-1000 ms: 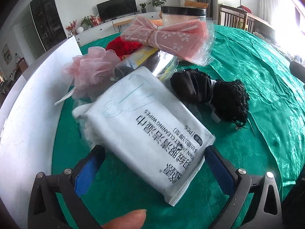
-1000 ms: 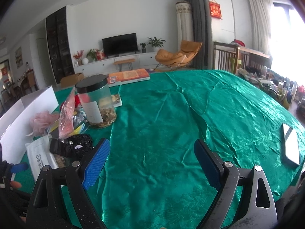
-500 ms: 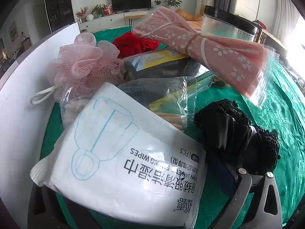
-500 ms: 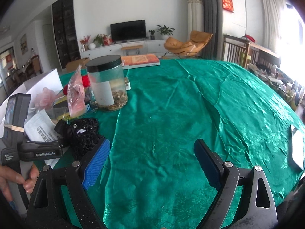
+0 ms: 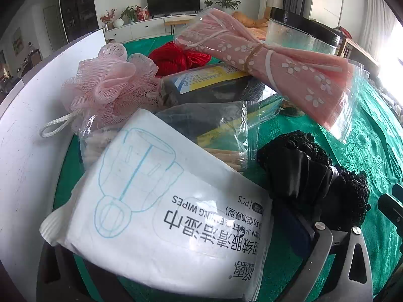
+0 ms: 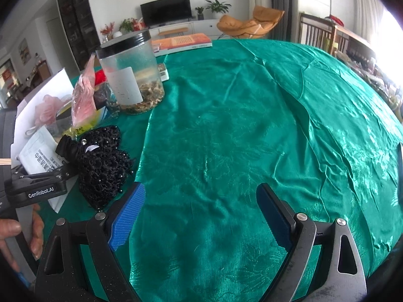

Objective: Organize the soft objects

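A white wipes pack [image 5: 161, 214] fills the front of the left wrist view, lying between my left gripper's [image 5: 176, 251] wide-set fingers. It hides the fingertips, so I cannot tell if they grip it. Behind it lie a pink mesh pouf [image 5: 110, 85], red yarn [image 5: 173, 55], bagged items [image 5: 214, 125], a pink floral cloth in a clear bag [image 5: 277, 68] and a black lace bundle [image 5: 312, 176]. My right gripper [image 6: 201, 214] is open and empty over the green tablecloth [image 6: 252, 125], right of the black bundle [image 6: 100, 161].
A white board [image 5: 25, 151] stands along the left of the pile. A clear jar with a black lid [image 6: 131, 75] stands behind the pile. An orange book [image 6: 183, 41] lies at the far edge. A flat dark object [image 6: 400, 156] lies far right.
My left gripper has moved forward over the wipes pack, which now fills the view. The right gripper has shifted toward the pile; the black bundle looks closer.
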### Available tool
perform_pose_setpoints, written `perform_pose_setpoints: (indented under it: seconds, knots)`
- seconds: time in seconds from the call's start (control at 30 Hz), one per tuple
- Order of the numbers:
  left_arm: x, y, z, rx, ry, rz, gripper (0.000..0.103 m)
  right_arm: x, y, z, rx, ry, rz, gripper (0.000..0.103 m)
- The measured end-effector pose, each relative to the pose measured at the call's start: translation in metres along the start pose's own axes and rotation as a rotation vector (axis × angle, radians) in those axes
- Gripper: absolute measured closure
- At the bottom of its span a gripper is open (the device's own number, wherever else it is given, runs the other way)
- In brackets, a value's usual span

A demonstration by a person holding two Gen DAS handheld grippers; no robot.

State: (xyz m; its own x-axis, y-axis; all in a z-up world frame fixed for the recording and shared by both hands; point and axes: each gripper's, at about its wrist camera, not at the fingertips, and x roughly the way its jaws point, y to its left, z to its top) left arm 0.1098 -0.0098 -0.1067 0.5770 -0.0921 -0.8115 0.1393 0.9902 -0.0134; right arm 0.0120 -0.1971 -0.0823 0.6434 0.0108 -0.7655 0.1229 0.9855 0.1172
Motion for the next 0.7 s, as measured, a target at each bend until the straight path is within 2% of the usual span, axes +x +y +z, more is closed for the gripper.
perform_pose_setpoints:
  seconds: [0.23,0.7]
  knots:
    - [0.0001,0.0000,0.0002,0.000,0.000,0.000,0.000,0.0028,-0.0106,-0.0013,0.067,0.017,0.013,0.011]
    - [0.0002,0.0000,0.0003,0.000,0.000,0.000,0.000,0.0013,-0.0099,0.0016,0.062,0.006,0.015,0.011]
